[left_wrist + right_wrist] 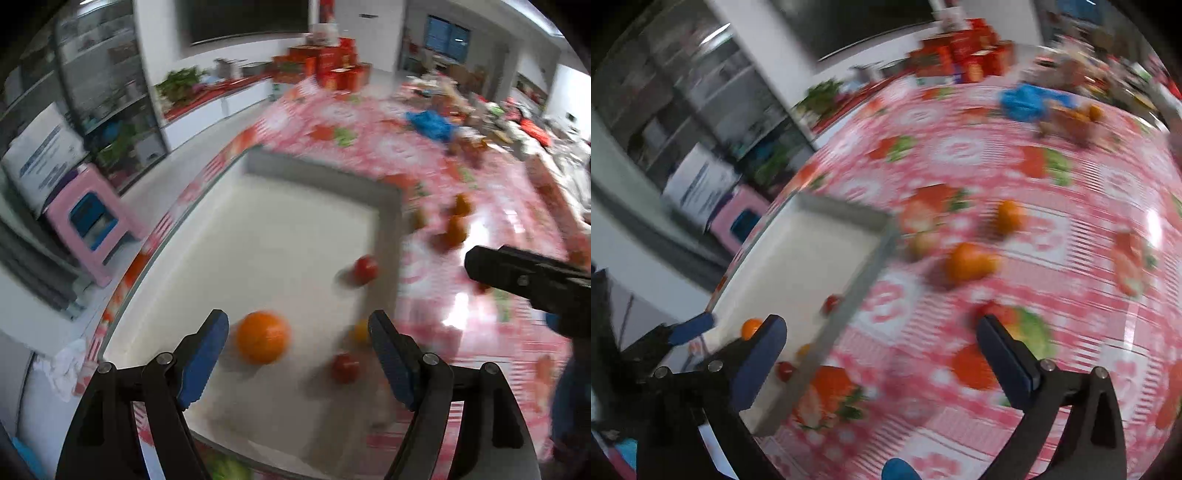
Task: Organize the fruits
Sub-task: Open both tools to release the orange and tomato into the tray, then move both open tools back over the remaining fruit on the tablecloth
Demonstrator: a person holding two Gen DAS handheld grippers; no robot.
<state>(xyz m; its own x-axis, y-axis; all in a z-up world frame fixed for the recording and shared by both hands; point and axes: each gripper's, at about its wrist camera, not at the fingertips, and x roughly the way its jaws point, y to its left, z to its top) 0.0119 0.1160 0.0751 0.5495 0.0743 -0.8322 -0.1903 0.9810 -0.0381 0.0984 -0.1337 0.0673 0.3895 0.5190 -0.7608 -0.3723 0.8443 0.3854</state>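
A white tray with a grey rim [321,166] lies on the pink patterned tablecloth [979,147]. In it are a large orange [263,336], two small red fruits [365,268] [345,367] and a small yellow fruit [361,330]. My left gripper [298,321] hangs open above the tray's near end, with the orange just beyond its left pad and nothing between its pads. My right gripper [881,325] is open and empty over the cloth beside the tray's right rim [849,295]. Two oranges [971,260] [1010,216] lie on the cloth beyond it.
The table's left edge runs close along the tray; a pink stool [88,221] stands on the floor below. A blue bag [430,123], red boxes [336,66] and clutter fill the table's far end. The picture is blurred by motion.
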